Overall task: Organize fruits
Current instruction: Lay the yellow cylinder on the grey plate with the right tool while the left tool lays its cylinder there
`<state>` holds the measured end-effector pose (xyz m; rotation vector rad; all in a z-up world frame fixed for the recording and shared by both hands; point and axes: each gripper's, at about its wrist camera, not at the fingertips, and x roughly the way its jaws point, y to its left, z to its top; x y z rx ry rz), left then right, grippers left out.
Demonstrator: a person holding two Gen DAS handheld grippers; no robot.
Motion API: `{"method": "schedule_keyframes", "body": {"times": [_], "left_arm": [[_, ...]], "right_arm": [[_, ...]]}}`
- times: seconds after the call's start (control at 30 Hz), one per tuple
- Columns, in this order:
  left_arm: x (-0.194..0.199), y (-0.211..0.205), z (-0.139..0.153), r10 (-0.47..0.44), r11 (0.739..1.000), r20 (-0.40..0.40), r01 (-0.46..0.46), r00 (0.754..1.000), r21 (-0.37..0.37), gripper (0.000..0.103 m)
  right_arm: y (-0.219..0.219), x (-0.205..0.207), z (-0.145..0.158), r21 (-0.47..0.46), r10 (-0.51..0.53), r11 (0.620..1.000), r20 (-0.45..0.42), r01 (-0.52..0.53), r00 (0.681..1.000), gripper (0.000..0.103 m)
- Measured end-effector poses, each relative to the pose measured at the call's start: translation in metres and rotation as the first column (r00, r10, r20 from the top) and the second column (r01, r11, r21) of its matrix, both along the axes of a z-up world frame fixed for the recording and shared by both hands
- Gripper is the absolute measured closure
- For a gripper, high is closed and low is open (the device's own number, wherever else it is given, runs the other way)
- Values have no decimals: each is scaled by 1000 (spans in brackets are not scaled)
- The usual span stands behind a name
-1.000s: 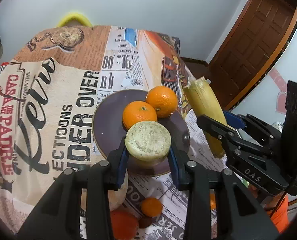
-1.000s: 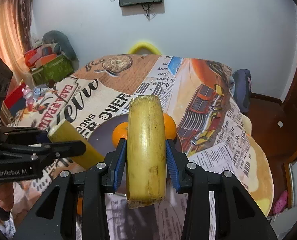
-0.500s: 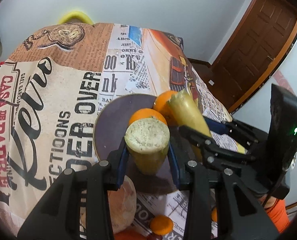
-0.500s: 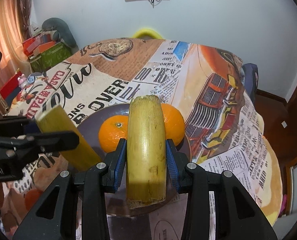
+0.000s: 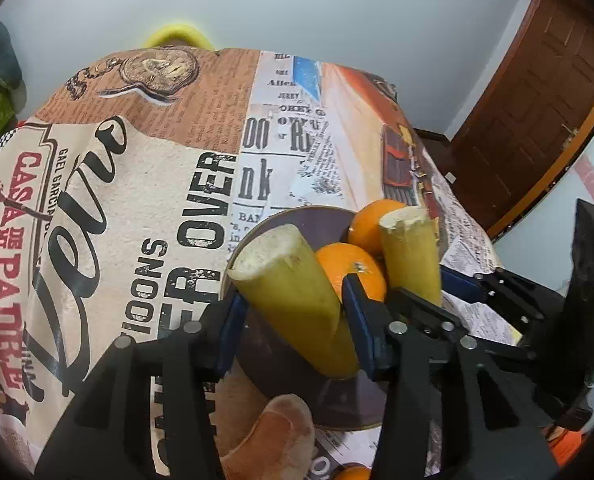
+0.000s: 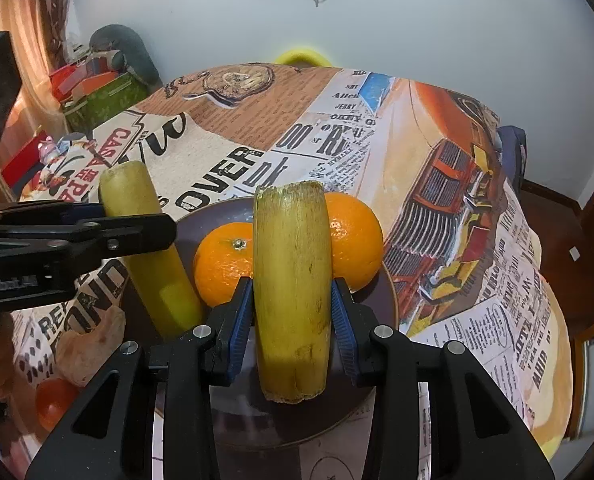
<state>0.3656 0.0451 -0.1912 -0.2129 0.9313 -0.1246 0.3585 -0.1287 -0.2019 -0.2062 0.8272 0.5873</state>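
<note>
Leaning cane piece (image 5: 293, 292) (cut end up)

Dark round plate (image 6: 389, 292): near part hidden behind tongs. Small orange fruit (image 5: 353, 473) cut off by bottom edge. Tan lumpy item (image 5: 273, 436) partly hidden, identity unclear. Left tongs' label (image 6: 5, 283) blurred.
</note>
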Motion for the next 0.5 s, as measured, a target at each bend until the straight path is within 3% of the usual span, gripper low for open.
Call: {"method": "schedule_keyframes", "body": {"times": [0.33,0.43,0.5], "left_arm": [[-1,3,-12,12,999,-53,-14,999,-36,47],[-3,1,-14,5,999,-95,-8,995,-32,38],[-6,2,-14,9,999,-109,-13,994,-34,38]], "right_arm": [[-6,-8,9,28,-13,1000,-6,13,1000,67],[-9,-15,17,22,-16,1000,13,16,1000,65],[-12,-20,24,25,-24,999,28,24,999,62]]}}
